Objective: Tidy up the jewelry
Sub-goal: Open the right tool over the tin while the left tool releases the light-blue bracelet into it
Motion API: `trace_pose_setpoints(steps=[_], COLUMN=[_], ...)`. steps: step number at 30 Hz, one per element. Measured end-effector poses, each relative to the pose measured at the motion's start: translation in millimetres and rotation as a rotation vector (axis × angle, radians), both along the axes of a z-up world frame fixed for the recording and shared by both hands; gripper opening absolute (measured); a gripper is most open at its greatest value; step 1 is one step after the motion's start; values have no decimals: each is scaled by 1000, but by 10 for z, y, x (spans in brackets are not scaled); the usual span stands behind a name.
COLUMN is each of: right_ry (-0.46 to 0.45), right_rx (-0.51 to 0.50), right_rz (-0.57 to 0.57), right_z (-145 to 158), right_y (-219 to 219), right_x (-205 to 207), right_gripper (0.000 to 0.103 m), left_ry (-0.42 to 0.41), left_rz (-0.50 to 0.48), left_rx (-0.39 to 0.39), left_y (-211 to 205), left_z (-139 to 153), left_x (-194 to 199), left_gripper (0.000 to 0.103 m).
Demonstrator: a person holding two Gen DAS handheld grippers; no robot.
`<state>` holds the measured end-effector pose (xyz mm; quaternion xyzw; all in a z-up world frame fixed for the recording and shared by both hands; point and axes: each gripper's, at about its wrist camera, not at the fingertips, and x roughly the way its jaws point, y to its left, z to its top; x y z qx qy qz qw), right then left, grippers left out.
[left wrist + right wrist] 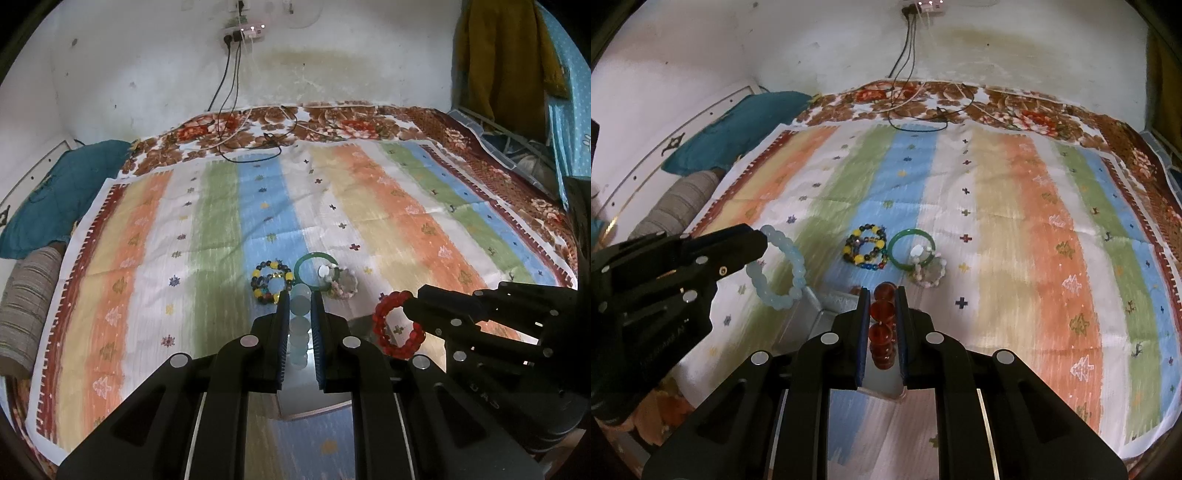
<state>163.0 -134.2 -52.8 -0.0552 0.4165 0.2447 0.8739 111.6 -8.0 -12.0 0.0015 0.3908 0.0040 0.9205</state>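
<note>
My left gripper [300, 297] is shut on a pale blue bead bracelet [300, 314], held edge-on between its pads; in the right wrist view the same bracelet [779, 266] hangs as a full ring from the left gripper [761, 242]. My right gripper [882, 291] is shut on a red bead bracelet [882, 314], seen in the left wrist view as a red ring [395, 325] at the right gripper [410, 308]. Just beyond both, a yellow and dark bead bracelet [271, 282], a green bangle [314, 271] and a pale pink-white bead bracelet [343, 286] lie on the striped cloth [207, 229].
A clear box [820, 310] sits under the grippers; only its edges show. A teal pillow [55, 199] and a grey striped bolster [26, 310] lie at the left. Cables [255, 144] trail from a wall socket onto the floral blanket. Clothes [506, 55] hang at the right.
</note>
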Motion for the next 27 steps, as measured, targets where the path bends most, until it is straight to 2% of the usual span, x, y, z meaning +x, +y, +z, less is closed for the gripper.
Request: trace_pose_setpoints(steps=[6,7,8,9,10,18,27], right_ry=[16,18,17,13,4,52,96], right_rx=[5,8,5,5,7,12,-27], right_rz=[8,9,1,-9,-26,-97,-101], right_z=[-32,-30,-25,-19,-4,-60,-151], right_y=[-4,-6,-15,-31,-60,-240,-208], right_x=[-30,-26,-21,-16,-3,206,384], right_gripper=[15,21,39,49,54,55,65], left_ry=[15,18,13,11,7,33,109], left_rz=[-14,-14,-6,2,7,92,109], left_rx=[0,0,6,12,14,-30,-113], left_y=[-33,-29,-21,-15,2,262,398], left_z=[-25,-31,-27,-28,-25,-54,-206], left_x=[-41,-42,-36,-39,-37,68,300], left_gripper=[12,12,19,35,41,54,64])
